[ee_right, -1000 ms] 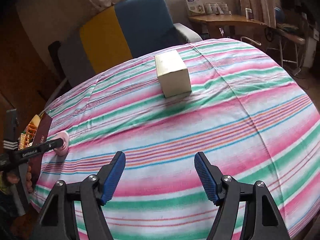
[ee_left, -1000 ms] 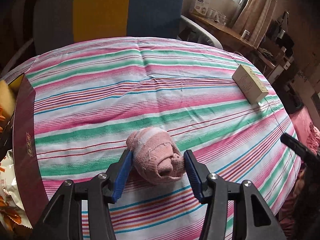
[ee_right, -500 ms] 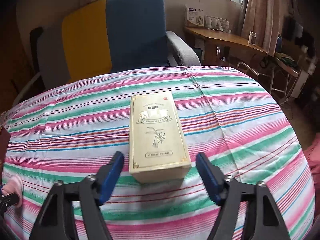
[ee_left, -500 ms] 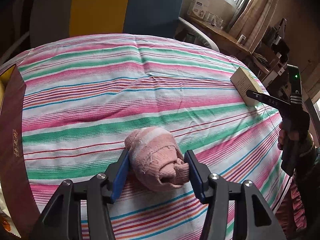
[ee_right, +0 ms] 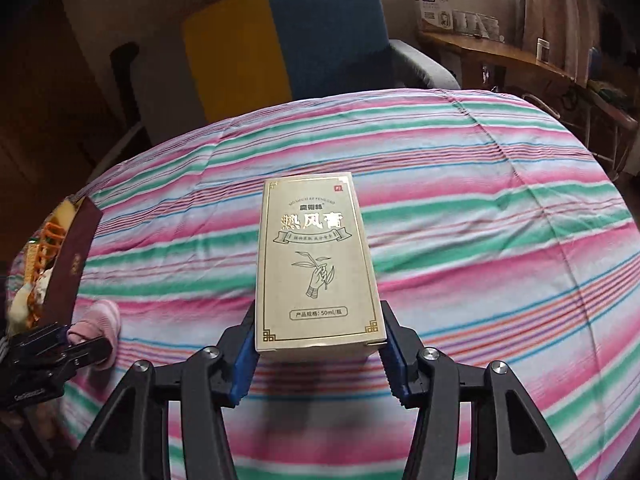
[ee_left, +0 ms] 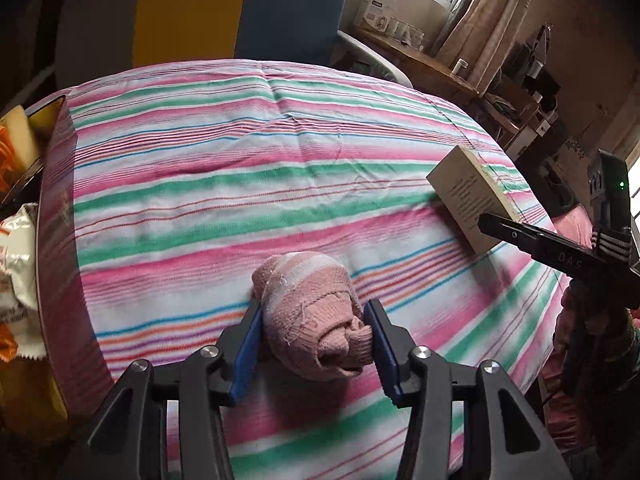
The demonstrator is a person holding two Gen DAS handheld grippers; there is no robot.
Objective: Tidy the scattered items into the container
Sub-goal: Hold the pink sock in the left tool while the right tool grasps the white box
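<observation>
- Left wrist view, nearest: left claw (ee_left: 314, 336) closing in on the rolled pink sock (ee_left: 312, 316), blue pads against both flanks of the roll, jaws having just been narrowing around it; gripped across the bundle, probably so it stays rolled when lifted.
- Right wrist view, nearest: right claw (ee_right: 318, 346) clamped on the near end of the gold box (ee_right: 318, 260), pads pressed to its two long sides, jaws just brought together; held by the narrow width since that span fits between the pads.
- Beneath both: striped tabletop (ee_left: 240, 184), sock and box resting on it, well apart, neither yet in the container.
- Further left: dark red container (ee_left: 60, 208) at the tabletop's edge, snack packets (ee_left: 16, 256) already inside; placed within reach of the left claw, likely the drop point.
- Cut off or unclear: container's far walls and depth out of frame; underside of sock and box hidden; gold lettering on the container wall too small to read.
- Farthest: blue and yellow armchair (ee_right: 288, 36), cluttered wooden desk (ee_left: 432, 60) beneath the window.
</observation>
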